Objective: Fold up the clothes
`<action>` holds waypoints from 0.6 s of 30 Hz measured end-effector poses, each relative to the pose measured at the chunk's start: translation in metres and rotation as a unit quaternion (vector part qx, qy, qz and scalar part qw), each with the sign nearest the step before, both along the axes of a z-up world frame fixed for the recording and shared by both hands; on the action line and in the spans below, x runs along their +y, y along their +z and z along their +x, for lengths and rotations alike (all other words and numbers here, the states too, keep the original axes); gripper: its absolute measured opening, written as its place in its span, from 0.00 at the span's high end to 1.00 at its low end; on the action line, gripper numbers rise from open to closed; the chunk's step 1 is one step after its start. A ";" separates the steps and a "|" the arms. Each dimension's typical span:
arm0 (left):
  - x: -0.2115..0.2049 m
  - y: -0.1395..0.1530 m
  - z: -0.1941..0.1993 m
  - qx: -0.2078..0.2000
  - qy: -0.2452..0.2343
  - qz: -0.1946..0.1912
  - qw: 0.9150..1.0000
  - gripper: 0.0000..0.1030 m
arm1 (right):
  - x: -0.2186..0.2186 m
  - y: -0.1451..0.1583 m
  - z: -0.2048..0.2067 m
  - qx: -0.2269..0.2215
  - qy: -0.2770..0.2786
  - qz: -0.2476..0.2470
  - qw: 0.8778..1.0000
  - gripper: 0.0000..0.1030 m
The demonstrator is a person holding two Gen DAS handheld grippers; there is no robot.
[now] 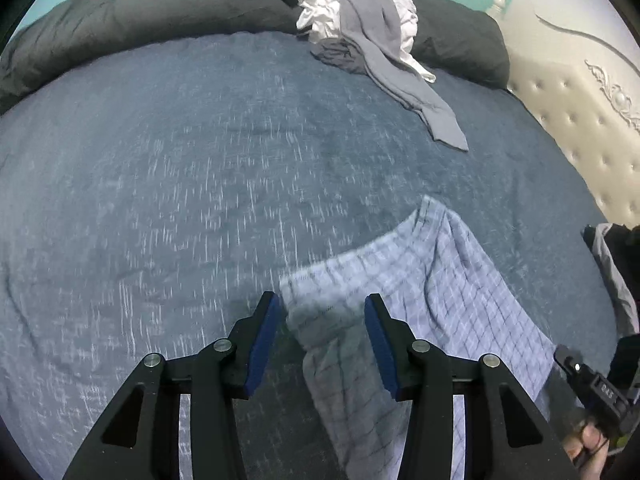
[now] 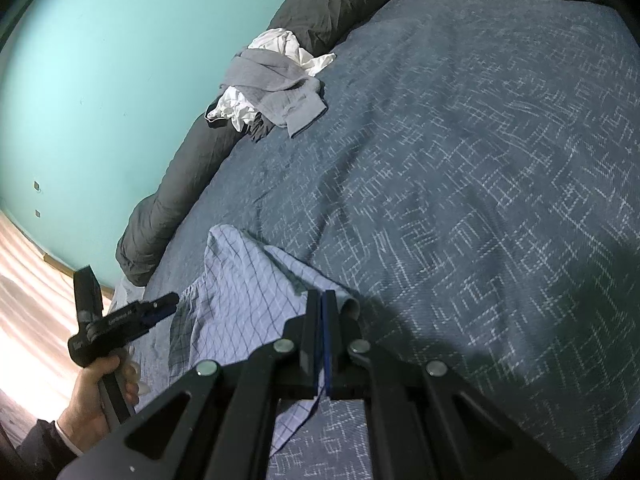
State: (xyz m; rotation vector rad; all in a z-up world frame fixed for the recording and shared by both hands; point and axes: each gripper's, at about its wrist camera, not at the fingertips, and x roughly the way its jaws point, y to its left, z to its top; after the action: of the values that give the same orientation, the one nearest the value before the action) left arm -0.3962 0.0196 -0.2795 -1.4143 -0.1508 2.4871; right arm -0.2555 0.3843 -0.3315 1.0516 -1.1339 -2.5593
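A light blue checked garment (image 1: 424,280) lies crumpled on the blue bedspread (image 1: 180,168). My left gripper (image 1: 322,304) is open, its jaws standing either side of the garment's near-left part without holding it. It also shows in the right wrist view (image 2: 160,306), beside the cloth's left edge. My right gripper (image 2: 322,300) is shut on a fold of the checked garment (image 2: 240,292) and lifts that edge slightly. The right gripper's body shows in the left wrist view (image 1: 592,384) at the lower right; its fingertips are hidden there.
A pile of grey and white clothes (image 1: 360,28) lies at the far side on a rolled dark duvet (image 1: 160,12), also in the right wrist view (image 2: 272,84). A tufted cream headboard (image 1: 580,120) stands at right. A dark garment (image 1: 612,256) lies near it. Teal wall (image 2: 100,80) behind.
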 end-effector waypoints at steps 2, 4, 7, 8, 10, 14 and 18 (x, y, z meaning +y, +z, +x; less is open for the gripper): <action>-0.002 -0.004 0.003 -0.003 -0.003 0.007 1.000 0.53 | 0.000 0.000 0.001 0.000 0.000 0.000 1.000 0.99; -0.002 -0.007 0.006 -0.005 -0.007 0.008 1.000 0.53 | 0.000 -0.001 0.001 -0.001 -0.001 0.000 1.000 0.99; -0.001 -0.010 0.007 -0.005 -0.009 0.008 1.000 0.74 | 0.001 -0.002 0.001 -0.002 -0.001 -0.001 1.000 0.99; -0.001 -0.009 0.007 -0.001 -0.009 0.007 1.000 0.77 | 0.001 -0.002 0.001 -0.002 -0.001 0.000 1.000 0.99; -0.002 -0.007 0.008 0.005 -0.007 0.008 1.000 0.85 | 0.001 -0.003 0.001 -0.003 -0.001 0.000 1.000 0.99; -0.010 -0.005 0.008 0.007 0.008 0.022 1.000 0.90 | 0.001 -0.004 0.001 -0.005 -0.002 -0.001 1.000 0.99; -0.022 -0.004 0.007 0.006 0.034 0.043 0.998 0.91 | 0.001 -0.004 0.001 -0.006 -0.001 -0.002 1.000 0.99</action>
State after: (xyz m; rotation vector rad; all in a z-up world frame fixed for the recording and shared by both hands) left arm -0.3892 -0.0025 -0.2835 -1.3815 -0.3051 2.5101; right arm -0.2547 0.3853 -0.3356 1.0668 -1.1419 -2.5546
